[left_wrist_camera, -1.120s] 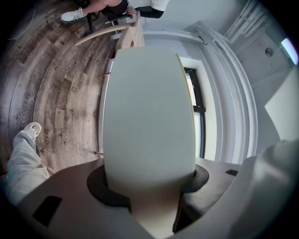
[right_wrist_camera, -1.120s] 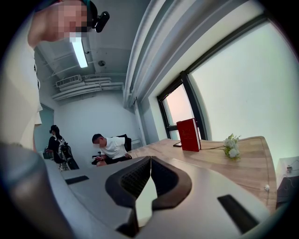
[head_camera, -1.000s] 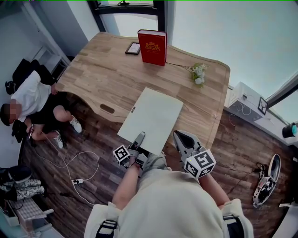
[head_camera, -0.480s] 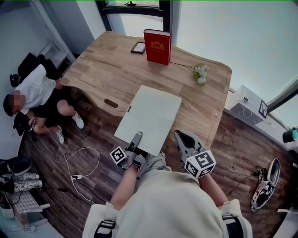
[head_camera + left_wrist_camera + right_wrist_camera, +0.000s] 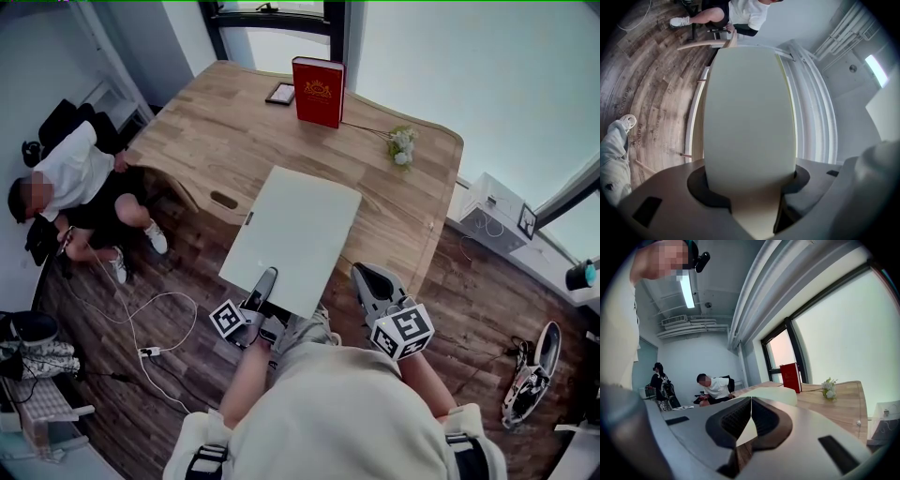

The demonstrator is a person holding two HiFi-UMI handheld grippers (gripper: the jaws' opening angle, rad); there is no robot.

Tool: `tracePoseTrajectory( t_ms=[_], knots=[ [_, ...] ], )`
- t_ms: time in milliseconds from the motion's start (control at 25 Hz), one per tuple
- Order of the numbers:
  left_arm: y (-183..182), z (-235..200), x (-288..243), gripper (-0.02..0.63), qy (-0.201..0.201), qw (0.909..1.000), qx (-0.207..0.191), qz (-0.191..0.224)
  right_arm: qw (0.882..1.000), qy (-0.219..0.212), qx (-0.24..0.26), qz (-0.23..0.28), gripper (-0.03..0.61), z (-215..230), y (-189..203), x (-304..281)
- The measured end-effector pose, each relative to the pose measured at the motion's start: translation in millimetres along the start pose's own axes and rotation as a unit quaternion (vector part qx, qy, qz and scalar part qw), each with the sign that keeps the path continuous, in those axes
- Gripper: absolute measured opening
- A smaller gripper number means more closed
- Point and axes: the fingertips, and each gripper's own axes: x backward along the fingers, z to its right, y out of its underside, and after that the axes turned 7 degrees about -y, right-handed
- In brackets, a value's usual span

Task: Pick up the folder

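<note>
The left claw (image 5: 262, 286) is clamped on the folder (image 5: 292, 234) at its near short edge. The folder's long axis runs away toward the table (image 5: 216, 131), upper centre. The right claw (image 5: 370, 281), closed and empty, waits lower right.

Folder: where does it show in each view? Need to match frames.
Head view: folder at centre, its near end past the table edge and clamped in the left hand-held gripper.
Left gripper view: folder fills the middle, between the jaws.
Right gripper view: folder is a pale strip just above the shut jaws.
Shared landmark: wooden table.
</note>
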Motion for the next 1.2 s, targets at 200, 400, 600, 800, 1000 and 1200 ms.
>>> tracePoseTrajectory(
  t_ms=[200,400,600,800,1000,1200],
  knots=[
    [9,15,15,0.281,0.009,0.9999,-0.005,0.002,1.0,0.003,0.007,0.003,0.018,-3,2,11],
    [20,29,29,0.281,0.024,0.9997,-0.01,0.002,1.0,0.002,0.011,0.006,0.02,-6,6,22],
    [27,34,45,0.281,0.025,0.9996,-0.012,0.005,1.0,0.002,0.006,0.009,0.019,-10,11,31],
    [28,40,55,0.281,0.03,0.9995,-0.012,0.007,1.0,0.001,0.005,0.011,0.02,-12,12,33],
    [28,40,61,0.281,0.032,0.9993,-0.015,0.012,1.0,0.006,0.011,0.004,0.018,-14,15,34],
    [27,37,63,0.281,0.029,0.9994,-0.008,0.016,1.0,0.006,0.004,0.001,0.018,-14,14,35]
  ],
)
